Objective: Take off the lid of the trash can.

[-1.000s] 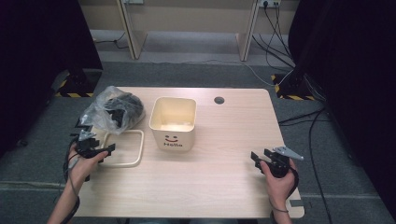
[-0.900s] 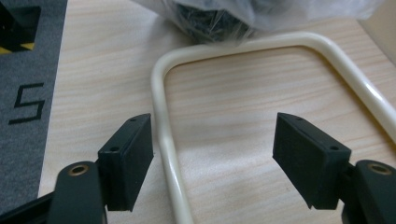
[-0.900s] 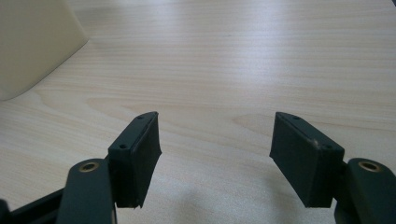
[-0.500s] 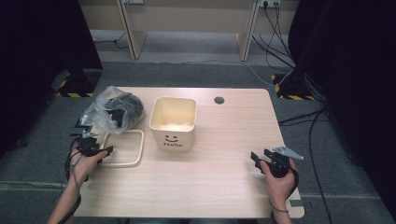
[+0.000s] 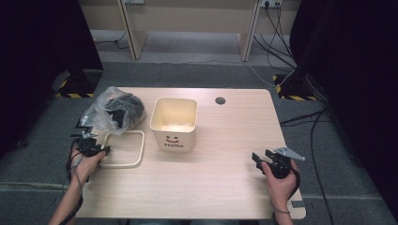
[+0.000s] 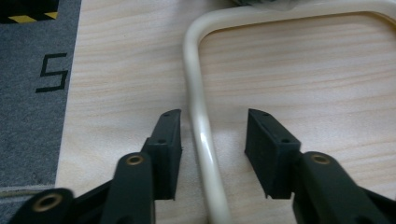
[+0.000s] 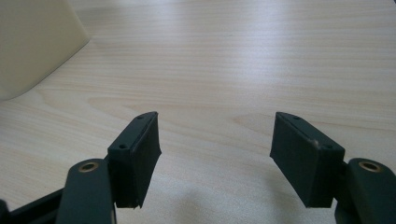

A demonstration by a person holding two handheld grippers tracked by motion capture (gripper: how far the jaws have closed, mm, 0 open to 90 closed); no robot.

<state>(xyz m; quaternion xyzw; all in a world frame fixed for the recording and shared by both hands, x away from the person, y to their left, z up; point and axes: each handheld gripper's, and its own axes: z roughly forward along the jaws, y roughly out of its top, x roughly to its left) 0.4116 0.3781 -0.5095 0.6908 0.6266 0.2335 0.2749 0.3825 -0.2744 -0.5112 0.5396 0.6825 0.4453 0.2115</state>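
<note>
The cream handle loop [image 6: 201, 122] lies flat on the wooden table [image 5: 225, 187], near its left edge, its far end reaching under the clear plastic bag [image 5: 112, 112] of dark items; the left gripper [image 6: 214, 133] straddles the loop's left rail, jaws half open and just now closing, pads not yet touching the rail; just right of the loop stands the cream bucket [image 5: 173, 123], open and upright; well apart, near the table's right front, the right gripper [image 7: 215, 144] holds wide open over bare wood, gripping nothing.
</note>
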